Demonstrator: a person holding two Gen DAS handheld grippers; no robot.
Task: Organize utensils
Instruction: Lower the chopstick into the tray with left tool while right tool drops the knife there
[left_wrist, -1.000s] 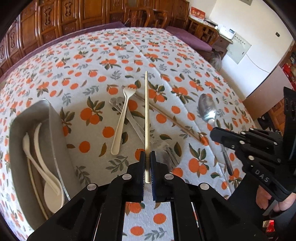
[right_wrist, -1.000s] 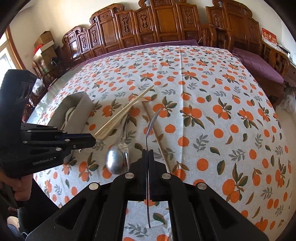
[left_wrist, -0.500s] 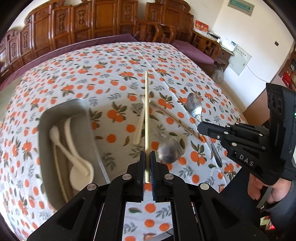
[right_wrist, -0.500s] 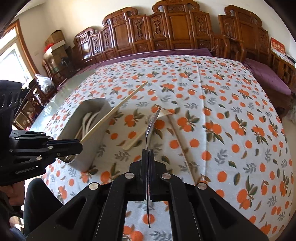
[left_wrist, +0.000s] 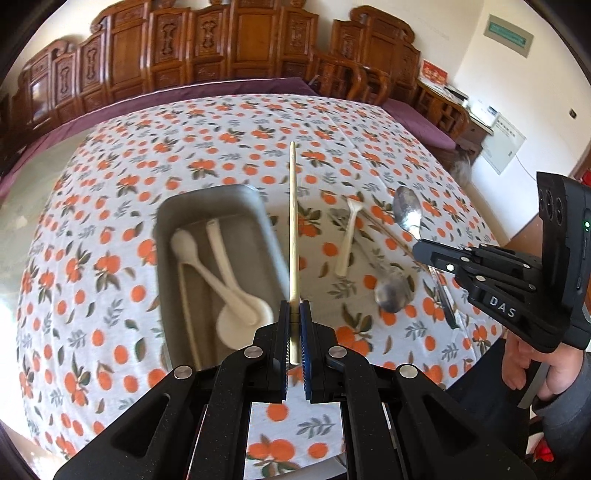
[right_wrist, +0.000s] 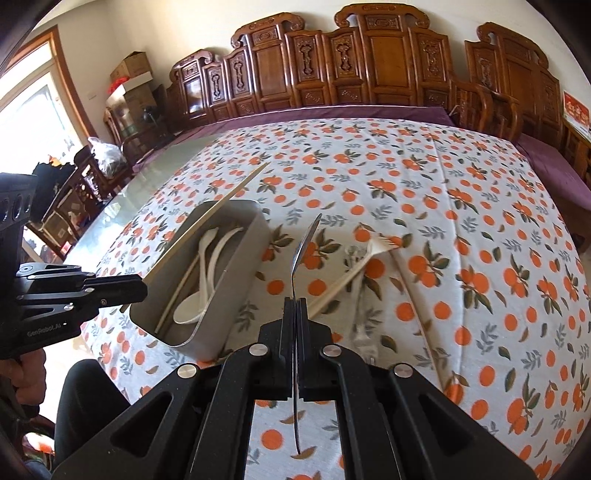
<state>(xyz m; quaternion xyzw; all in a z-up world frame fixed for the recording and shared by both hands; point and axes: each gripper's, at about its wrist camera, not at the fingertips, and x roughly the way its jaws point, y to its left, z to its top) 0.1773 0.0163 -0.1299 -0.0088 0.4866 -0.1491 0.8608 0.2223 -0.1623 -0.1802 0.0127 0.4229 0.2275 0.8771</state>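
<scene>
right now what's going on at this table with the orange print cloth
A person is sorting utensils with tongs in each hand. The left tongs are clamped on a wooden chopstick, the right tongs on a metal spoon, both near the grey tray that holds white spoons. A white plastic fork lies on the tablecloth.

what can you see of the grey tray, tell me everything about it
The grey tray is a long, matte, round-cornered bin with upright walls, lying flat on the orange-print tablecloth. Inside lie two white spoons and one pale chopstick along its length. The left tool holds another chopstick above its right wall, not touching it.
</scene>
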